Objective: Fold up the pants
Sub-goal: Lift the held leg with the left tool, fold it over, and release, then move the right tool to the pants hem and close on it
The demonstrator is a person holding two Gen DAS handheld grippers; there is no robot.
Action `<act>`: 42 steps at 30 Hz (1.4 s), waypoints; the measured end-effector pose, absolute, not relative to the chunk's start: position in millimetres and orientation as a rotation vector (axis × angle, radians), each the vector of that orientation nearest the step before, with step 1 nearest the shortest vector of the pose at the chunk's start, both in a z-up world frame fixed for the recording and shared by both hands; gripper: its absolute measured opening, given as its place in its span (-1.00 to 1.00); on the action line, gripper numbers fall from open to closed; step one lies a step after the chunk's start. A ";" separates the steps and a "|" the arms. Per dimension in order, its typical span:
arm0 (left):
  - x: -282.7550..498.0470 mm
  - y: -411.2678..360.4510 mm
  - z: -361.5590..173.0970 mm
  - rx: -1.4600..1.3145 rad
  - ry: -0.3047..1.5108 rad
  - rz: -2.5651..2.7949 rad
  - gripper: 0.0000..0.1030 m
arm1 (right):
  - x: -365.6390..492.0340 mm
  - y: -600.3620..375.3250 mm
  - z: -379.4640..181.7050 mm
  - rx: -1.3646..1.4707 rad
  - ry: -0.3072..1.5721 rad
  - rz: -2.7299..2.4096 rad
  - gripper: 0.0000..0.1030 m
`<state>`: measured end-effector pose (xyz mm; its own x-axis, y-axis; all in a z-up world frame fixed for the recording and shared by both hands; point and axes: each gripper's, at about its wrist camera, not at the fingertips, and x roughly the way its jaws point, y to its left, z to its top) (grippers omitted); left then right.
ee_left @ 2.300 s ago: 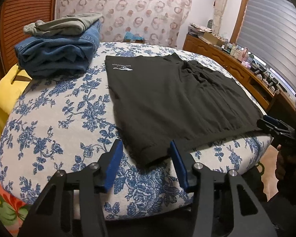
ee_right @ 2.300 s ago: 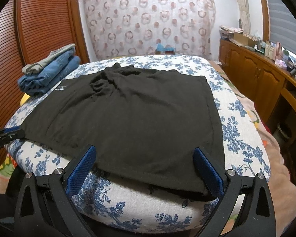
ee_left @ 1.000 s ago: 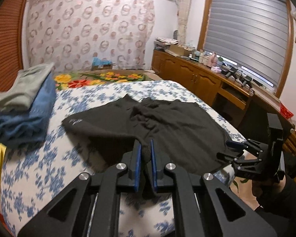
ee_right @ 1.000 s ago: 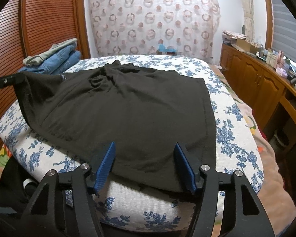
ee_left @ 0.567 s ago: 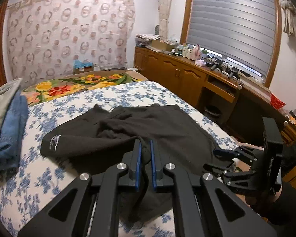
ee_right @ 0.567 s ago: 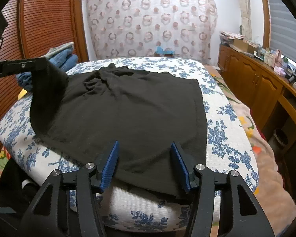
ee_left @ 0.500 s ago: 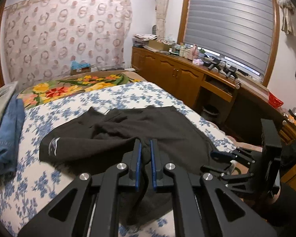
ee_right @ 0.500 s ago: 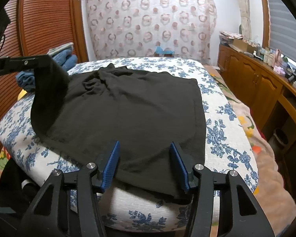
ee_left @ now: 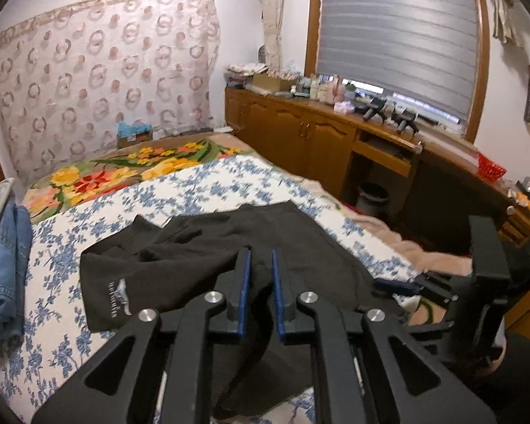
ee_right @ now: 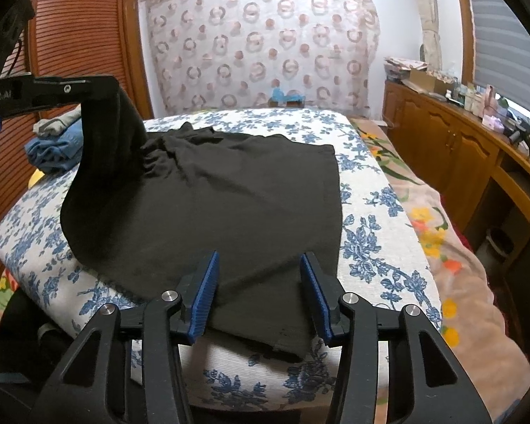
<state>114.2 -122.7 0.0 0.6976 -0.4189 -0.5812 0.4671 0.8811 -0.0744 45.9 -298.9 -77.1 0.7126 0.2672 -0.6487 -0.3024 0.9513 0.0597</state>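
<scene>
Black pants (ee_right: 229, 198) lie spread on the blue-flowered bed (ee_right: 378, 212). My left gripper (ee_left: 260, 282) is shut on one corner of the pants (ee_left: 194, 265) and holds it lifted above the bed; it shows at the upper left in the right wrist view (ee_right: 99, 88), with cloth hanging from it. My right gripper (ee_right: 259, 282) is open, its blue pads on either side of the pants' near edge at the bed's front. It also shows at the right in the left wrist view (ee_left: 399, 284).
Folded jeans and a grey garment (ee_right: 56, 141) are stacked at the bed's far left. A wooden cabinet run with clutter (ee_left: 318, 130) lines the right wall. A flowered blanket (ee_left: 123, 166) lies beyond the bed. A wooden wardrobe (ee_right: 74, 35) stands left.
My left gripper closed on the pants' corner and lifted it up and across toward the right. My right gripper narrowed its opening and stayed at the near edge.
</scene>
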 end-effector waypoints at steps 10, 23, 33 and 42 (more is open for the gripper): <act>104.0 -89.1 -7.3 0.049 0.640 -0.451 0.19 | 49.4 -297.4 -79.5 -0.041 0.719 0.314 -0.07; 107.8 -59.2 -77.2 0.035 0.826 -0.338 0.19 | 57.7 -279.8 -66.9 -0.044 0.703 0.393 -0.31; 93.8 -51.5 -96.5 0.025 0.844 -0.318 0.19 | 76.3 -255.5 -60.1 -0.046 0.705 0.469 -0.37; 87.9 -50.1 -100.2 0.037 0.798 -0.304 0.19 | 96.4 -234.1 -73.0 -0.038 0.784 0.538 -0.48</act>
<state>87.9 -50.1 -100.2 0.6568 -0.2544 -0.7099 0.2822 0.9559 -0.0814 96.4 -234.1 -73.0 0.5809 0.4470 -0.6803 -0.4743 0.8650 0.1634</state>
